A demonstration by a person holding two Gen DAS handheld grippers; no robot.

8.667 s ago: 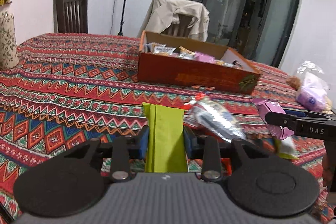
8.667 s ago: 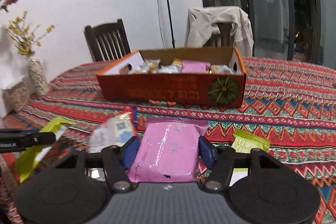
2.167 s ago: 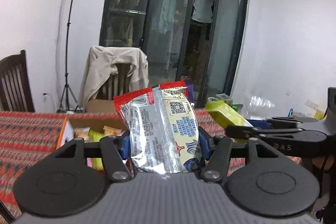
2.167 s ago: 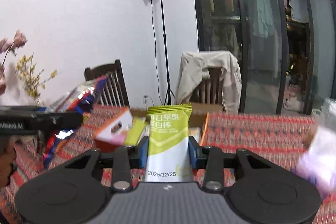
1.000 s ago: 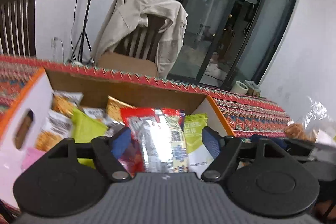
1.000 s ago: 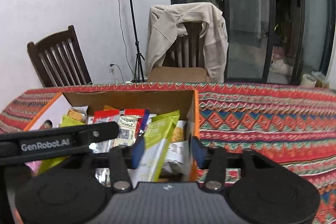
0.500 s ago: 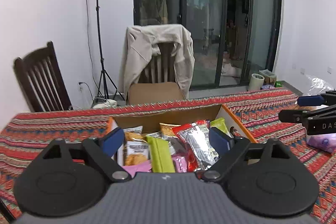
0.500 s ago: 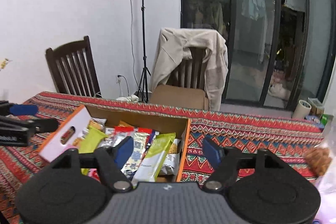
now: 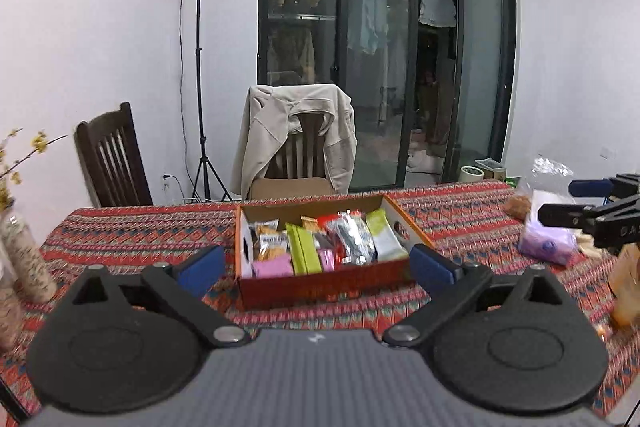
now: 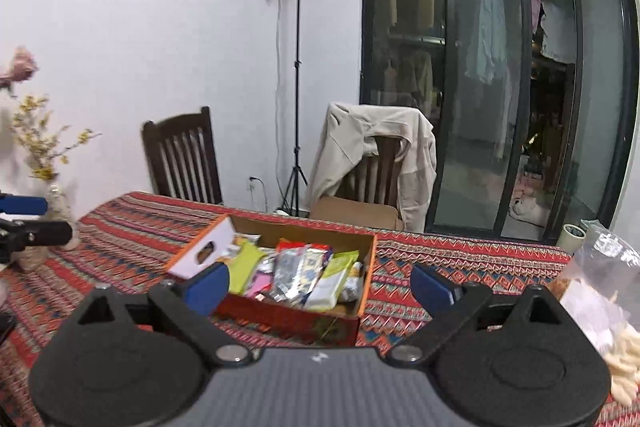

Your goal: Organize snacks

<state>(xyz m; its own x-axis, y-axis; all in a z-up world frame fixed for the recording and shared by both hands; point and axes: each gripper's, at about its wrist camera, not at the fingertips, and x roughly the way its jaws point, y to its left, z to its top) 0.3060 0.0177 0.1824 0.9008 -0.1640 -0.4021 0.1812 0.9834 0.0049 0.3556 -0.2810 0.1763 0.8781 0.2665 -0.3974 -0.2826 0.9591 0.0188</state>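
An orange cardboard box (image 9: 320, 285) sits on the patterned tablecloth and holds several snack packets: a silver-and-red one (image 9: 352, 239), green ones (image 9: 304, 251) and a pink one (image 9: 272, 265). The box also shows in the right wrist view (image 10: 288, 319). My left gripper (image 9: 316, 269) is open and empty, held back from the box's near side. My right gripper (image 10: 320, 285) is open and empty, also short of the box. The right gripper shows at the right edge of the left wrist view (image 9: 592, 215). The left gripper shows at the left edge of the right wrist view (image 10: 28, 223).
A clear bag of snacks and a purple packet (image 9: 548, 243) lie on the table to the right. A vase with yellow flowers (image 9: 24, 255) stands at the left. Two wooden chairs, one draped with a beige jacket (image 9: 296, 131), stand behind the table, with a light stand (image 9: 198, 67).
Both grippers have let go of their packets into the box, opened wide, and pulled back and up away from it. The silver-and-red and green packets now lie in the box.
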